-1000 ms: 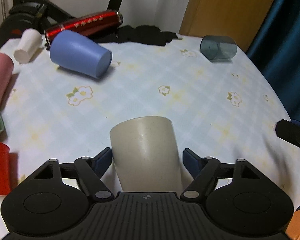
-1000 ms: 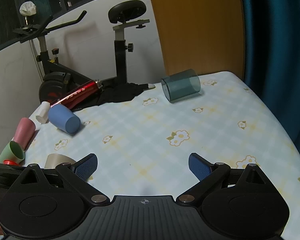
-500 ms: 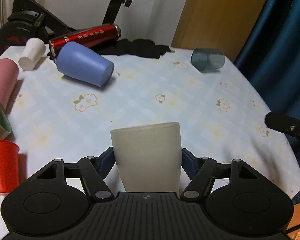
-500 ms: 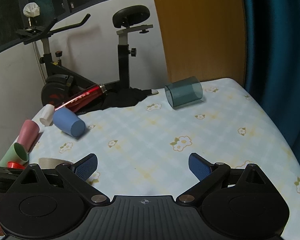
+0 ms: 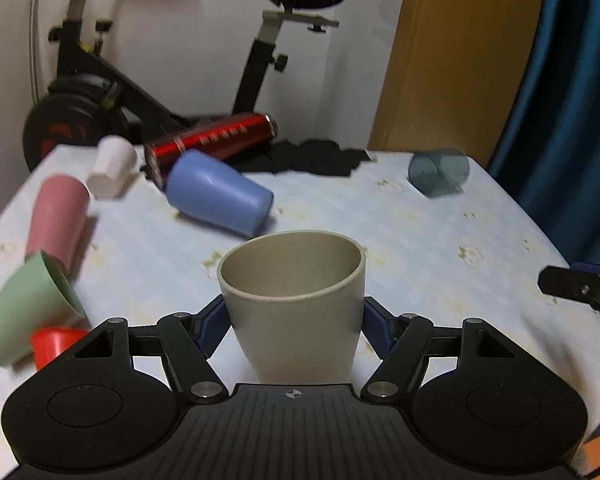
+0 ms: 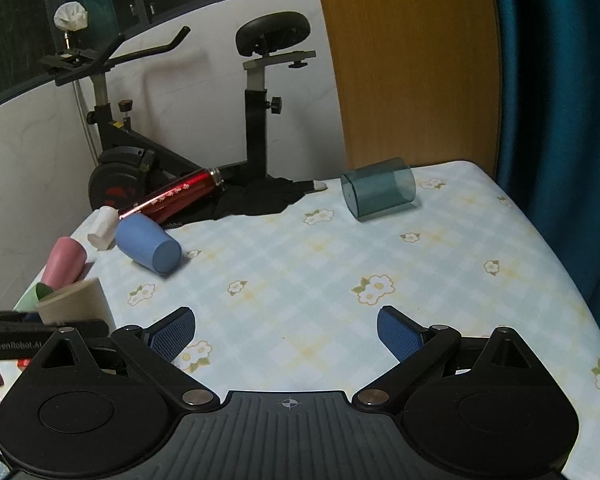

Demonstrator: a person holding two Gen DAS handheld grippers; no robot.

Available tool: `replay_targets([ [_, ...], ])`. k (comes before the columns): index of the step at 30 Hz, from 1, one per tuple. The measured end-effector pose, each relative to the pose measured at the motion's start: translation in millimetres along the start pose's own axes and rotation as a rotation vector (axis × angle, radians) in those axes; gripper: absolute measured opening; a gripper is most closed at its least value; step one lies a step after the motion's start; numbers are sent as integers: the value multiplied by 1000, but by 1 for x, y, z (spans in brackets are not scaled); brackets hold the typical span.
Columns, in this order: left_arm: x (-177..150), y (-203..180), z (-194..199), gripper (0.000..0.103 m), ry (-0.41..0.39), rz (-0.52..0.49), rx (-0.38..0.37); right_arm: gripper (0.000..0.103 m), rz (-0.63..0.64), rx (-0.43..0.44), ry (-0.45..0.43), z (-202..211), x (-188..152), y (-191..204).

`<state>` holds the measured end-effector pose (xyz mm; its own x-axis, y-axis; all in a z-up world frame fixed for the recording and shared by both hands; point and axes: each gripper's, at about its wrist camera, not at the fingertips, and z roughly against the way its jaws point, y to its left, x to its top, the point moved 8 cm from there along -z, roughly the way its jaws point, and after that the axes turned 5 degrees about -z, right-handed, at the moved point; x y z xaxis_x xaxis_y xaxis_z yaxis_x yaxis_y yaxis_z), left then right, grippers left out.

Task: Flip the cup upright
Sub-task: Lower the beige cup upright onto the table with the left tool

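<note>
left gripper (image 5: 294, 320) clamping beige cup (image 5: 294, 304) at lower wall, keeping mouth up and rim free | cup at 6 o'clock of tablecloth (image 5: 400, 240), seemingly lifted for set-down | right gripper (image 6: 286, 330) idling wide, nothing between fingers

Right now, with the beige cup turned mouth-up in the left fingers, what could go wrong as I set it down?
The left gripper grips the tapered beige cup on its narrowing lower wall, so it could slip as the fingers open. The tablecloth looks soft and rippled, so the narrow base might tip. The green cup and red cup lie close on the left, so drifting that way risks a bump.
</note>
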<state>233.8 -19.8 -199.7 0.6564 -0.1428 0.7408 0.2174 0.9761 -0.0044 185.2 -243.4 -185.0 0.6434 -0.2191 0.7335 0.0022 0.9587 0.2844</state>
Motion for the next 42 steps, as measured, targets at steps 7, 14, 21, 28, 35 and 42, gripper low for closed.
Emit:
replay_targets([
  [7, 6, 2, -6, 72, -67, -64, 111, 97, -2, -2, 11, -4, -2, -2],
  [14, 3, 6, -13, 72, -132, -90, 211, 97, -4, -16, 25, -9, -6, -5],
  [21, -7, 10, -13, 72, -137, -71, 246, 97, -12, -28, 31, -12, -8, -9],
  [28, -12, 9, -10, 72, -127, -77, 238, 97, -6, -25, 33, -12, -9, -9],
  [35, -15, 13, -9, 72, -67, -42, 210, 97, 0, -20, 33, -10, -9, -5],
  [42, -18, 16, -7, 72, -11, -4, 184, 97, 12, -15, 29, -5, -7, 1],
])
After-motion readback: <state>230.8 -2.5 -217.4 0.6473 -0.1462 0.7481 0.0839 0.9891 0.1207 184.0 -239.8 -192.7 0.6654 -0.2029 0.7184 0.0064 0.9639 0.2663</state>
